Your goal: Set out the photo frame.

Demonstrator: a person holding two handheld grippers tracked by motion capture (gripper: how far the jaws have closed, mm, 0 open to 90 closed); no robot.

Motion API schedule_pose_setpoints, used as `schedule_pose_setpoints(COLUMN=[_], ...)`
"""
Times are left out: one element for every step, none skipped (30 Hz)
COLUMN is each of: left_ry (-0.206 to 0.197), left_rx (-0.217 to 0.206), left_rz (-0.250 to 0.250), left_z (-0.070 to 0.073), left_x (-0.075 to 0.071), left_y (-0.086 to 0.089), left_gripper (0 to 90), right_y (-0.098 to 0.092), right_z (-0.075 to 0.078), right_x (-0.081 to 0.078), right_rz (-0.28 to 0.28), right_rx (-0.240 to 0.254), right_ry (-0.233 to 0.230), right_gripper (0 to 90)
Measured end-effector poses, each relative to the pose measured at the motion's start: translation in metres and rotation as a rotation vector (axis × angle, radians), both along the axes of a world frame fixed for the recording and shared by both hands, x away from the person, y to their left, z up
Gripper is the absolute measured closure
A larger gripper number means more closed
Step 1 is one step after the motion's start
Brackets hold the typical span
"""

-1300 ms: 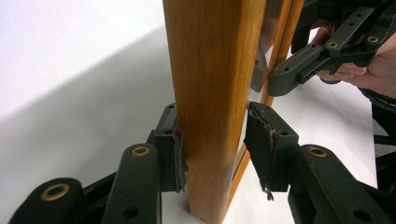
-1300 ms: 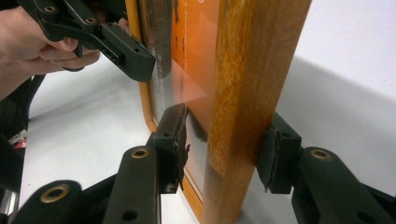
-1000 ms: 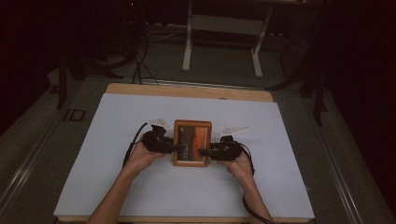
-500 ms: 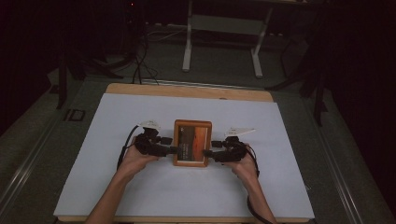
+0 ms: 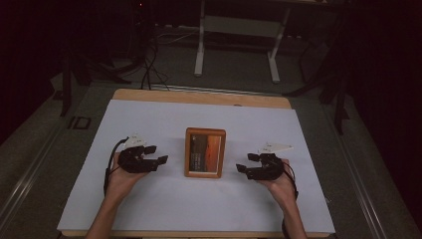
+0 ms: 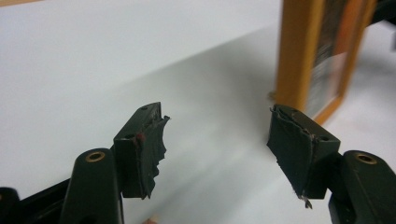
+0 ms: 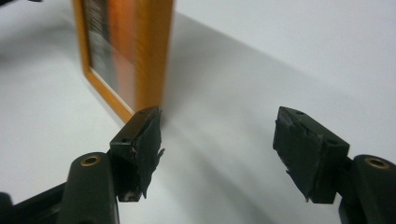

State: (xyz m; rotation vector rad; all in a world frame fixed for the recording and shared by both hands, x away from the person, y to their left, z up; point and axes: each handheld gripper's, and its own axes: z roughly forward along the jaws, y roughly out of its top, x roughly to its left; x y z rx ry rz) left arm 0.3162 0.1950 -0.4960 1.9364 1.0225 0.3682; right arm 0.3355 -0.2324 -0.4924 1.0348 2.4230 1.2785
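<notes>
One wooden picture frame [image 5: 205, 152] lay flat on the white sheet of the table [image 5: 149, 119], roughly at the middle, long side running away from the person. It sat square to the table edge, judged to be set down deliberately and left there.

Left gripper [image 5: 155, 154] stood to the left of the frame and right gripper [image 5: 244, 163] to its right, each well apart from it, with bare sheet between. Both sets of jaws pointed inward at the frame, a mirrored stance that fits a two-sided hold on its long edges. Compared with the picture a second earlier, when both grippers were up against the frame's sides, both hands had drawn outward.

Jaws: both pairs had just been opening and now stood released, with nothing between them. In the left gripper view the pads [image 6: 152, 144] framed only white sheet, with the frame [image 6: 299, 56] off to the upper right beyond the tips. In the right gripper view the frame [image 7: 152, 51] stood at upper left, behind the left pad and not touching it (the tape on the pads looked torn and ragged at the edges).

Count: one frame, two grippers, two hands, one white sheet over one wooden table top. On the floor beyond the table stood one white stand [image 5: 236, 30] with two legs.

Judgement: placement done, hands clearing away.
</notes>
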Motion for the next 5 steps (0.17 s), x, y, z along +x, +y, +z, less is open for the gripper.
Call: schedule_pose_setpoints(left_ry=[-0.002,-0.004,-0.004,0.001,0.007], left_rx=[-0.001,0.003,0.013,0.026,0.042], left_rz=[0.012,0.024,0.041,0.059,0.088], left_z=[-0.003,-0.007,-0.010,-0.013,-0.015], left_x=[-0.003,-0.005,-0.008,-0.009,-0.010], left_y=[0.001,0.002,0.004,0.006,0.008], left_gripper=[35.7,35.5,35.5,35.5,35.4], right_y=[-0.002,-0.005,-0.008,-0.010,-0.013], right_z=[-0.001,-0.002,-0.003,-0.004,-0.005], right_x=[-0.001,-0.002,-0.003,-0.003,-0.004], right_rz=[-0.007,-0.016,-0.026,-0.037,-0.048], right_rx=[-0.008,-0.017,-0.028,-0.039,-0.048], right_ry=[-0.001,-0.005,-0.013,-0.018,-0.026], right_gripper=[31.2,30.9,30.6,29.2,27.9])
